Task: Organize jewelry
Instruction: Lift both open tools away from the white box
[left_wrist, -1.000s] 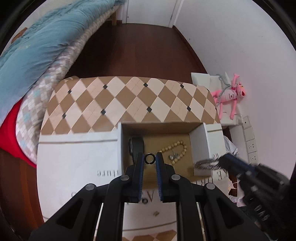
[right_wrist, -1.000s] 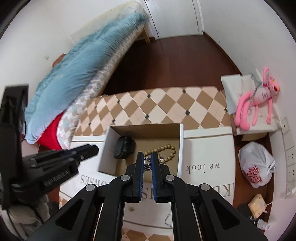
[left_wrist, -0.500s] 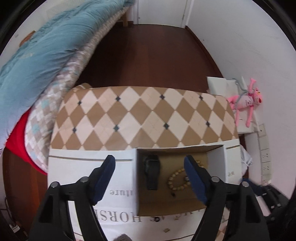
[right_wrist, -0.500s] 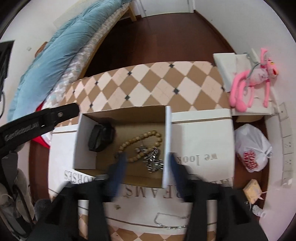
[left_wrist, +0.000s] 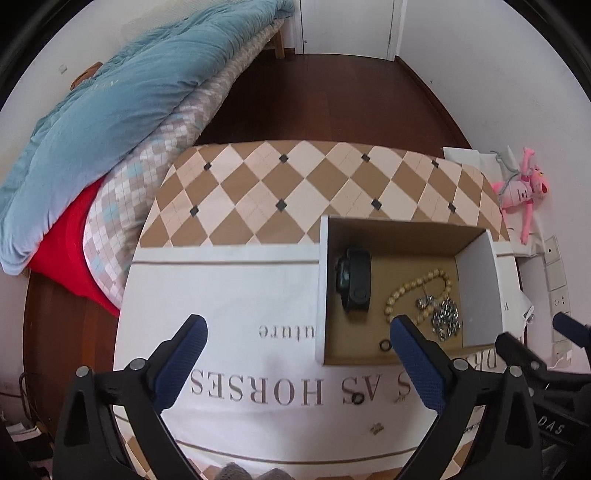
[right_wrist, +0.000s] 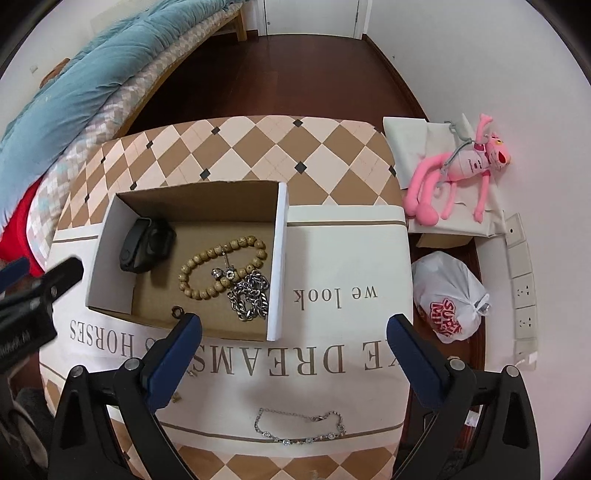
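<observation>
**Both hand-held grippers let go over the box**

A second ago each hand-held gripper was pinched shut, the left on a small dark ring and the right on a silver chain; now both have dropped their pieces and their jaws are opening wide, with nothing between them. The left hand-held gripper (left_wrist: 295, 341) hangs over the white printed cloth (left_wrist: 229, 295), its right finger (left_wrist: 417, 365) at the near wall of the cardboard box (right_wrist: 110, 236). The right hand-held gripper (right_wrist: 294, 338) hovers above the box's near right corner.

Inside the box, the dark ring (left_wrist: 385, 345) lies on the floor by the near wall. The silver chain (right_wrist: 251, 295) sits heaped against the white divider wall (right_wrist: 279, 258), touching the wooden bead bracelet (right_wrist: 221, 267). A black watch (right_wrist: 146, 249) lies at the box's far left.

Outside the box, on the cloth-covered surface (right_wrist: 258, 147), a thin silver bracelet (right_wrist: 299, 430) lies stretched out near the front edge, and a second small ring (left_wrist: 357, 398) rests on the printed lettering.
</observation>
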